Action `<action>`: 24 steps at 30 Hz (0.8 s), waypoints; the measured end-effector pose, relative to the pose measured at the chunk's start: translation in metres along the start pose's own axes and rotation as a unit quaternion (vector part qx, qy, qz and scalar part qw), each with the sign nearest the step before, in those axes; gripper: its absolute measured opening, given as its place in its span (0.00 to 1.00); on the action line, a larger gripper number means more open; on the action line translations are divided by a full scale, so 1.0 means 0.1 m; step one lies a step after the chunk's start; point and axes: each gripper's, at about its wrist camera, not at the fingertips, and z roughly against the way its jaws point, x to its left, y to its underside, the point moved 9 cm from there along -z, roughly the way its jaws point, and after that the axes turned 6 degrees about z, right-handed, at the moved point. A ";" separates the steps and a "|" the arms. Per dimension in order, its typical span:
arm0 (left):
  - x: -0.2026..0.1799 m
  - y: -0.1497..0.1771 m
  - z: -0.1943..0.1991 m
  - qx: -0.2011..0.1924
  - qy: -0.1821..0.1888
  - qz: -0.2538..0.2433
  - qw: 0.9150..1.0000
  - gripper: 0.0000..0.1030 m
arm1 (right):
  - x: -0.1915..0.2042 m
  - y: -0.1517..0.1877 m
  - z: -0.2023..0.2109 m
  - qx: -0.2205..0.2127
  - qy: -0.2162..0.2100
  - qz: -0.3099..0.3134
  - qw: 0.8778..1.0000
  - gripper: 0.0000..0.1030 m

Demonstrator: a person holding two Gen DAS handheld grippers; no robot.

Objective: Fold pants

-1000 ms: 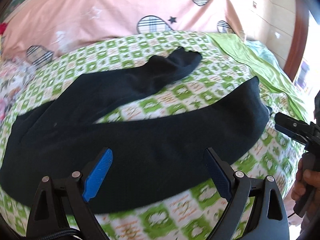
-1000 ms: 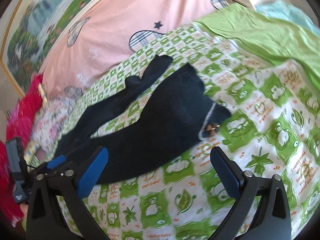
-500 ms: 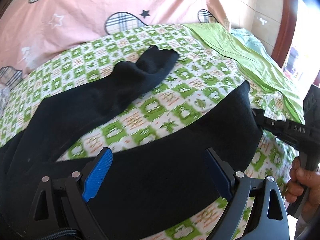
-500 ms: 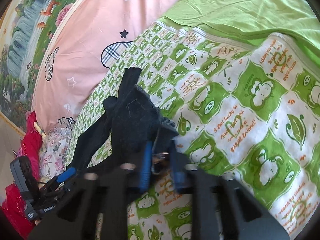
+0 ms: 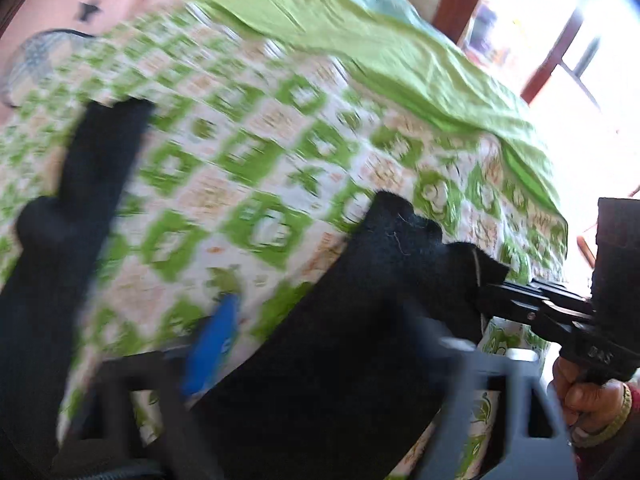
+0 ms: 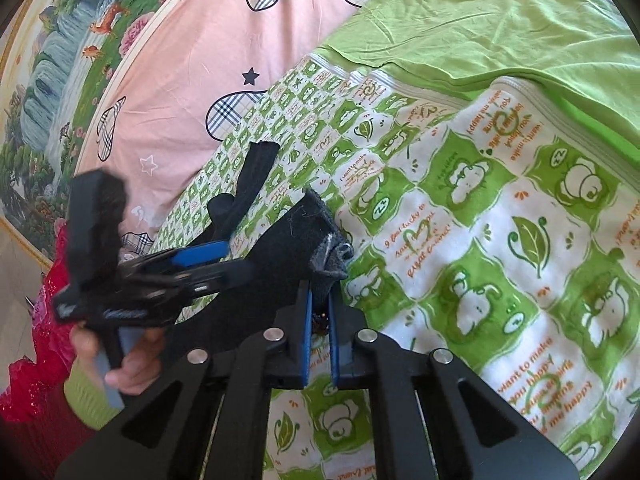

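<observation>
Black pants [image 5: 352, 320] lie on a green-and-white patterned bedspread [image 5: 248, 168]. One leg [image 5: 92, 168] stretches away at the left; it also shows in the right wrist view [image 6: 256, 172]. My right gripper [image 6: 318, 308] is shut on the corner of the pants' waistband [image 6: 320, 256] and holds it raised off the bed; it also shows in the left wrist view [image 5: 492, 292]. My left gripper [image 5: 320, 336] is blurred over the dark cloth, one blue pad [image 5: 212, 344] showing; in the right wrist view [image 6: 224, 260] its fingers lie close together at the cloth.
A plain green sheet [image 6: 500, 28] covers the bed's far right. A pink cover with plaid hearts [image 6: 200, 52] lies beyond the bedspread. A red garment [image 6: 32, 360] is at the left. A window and wooden frame [image 5: 560, 40] stand behind the bed.
My right gripper has closed on the waistband corner and lifted it. My left gripper has swung right and nearer the cloth, its fingers drawing together.
</observation>
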 end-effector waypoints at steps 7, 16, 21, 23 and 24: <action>-0.40 -0.11 0.05 -0.019 0.007 -0.036 0.999 0.06 | 0.08 -0.14 0.20 -0.021 0.013 0.035 0.999 0.06; -0.22 -0.03 0.16 -0.045 -0.005 -0.007 0.999 0.27 | -0.08 -0.13 0.23 0.002 0.078 0.037 0.996 0.56; 0.29 0.04 0.54 -0.069 -0.023 0.028 0.997 0.34 | 0.21 -0.56 0.31 -0.031 0.045 0.070 0.996 0.68; 0.62 0.05 0.68 -0.073 -0.036 0.048 0.996 0.35 | 0.37 -0.73 0.14 -0.022 0.021 0.082 0.996 0.68; 0.78 0.06 0.76 -0.075 -0.044 0.058 0.995 0.36 | 0.46 -0.81 0.04 -0.014 0.015 0.095 0.995 0.68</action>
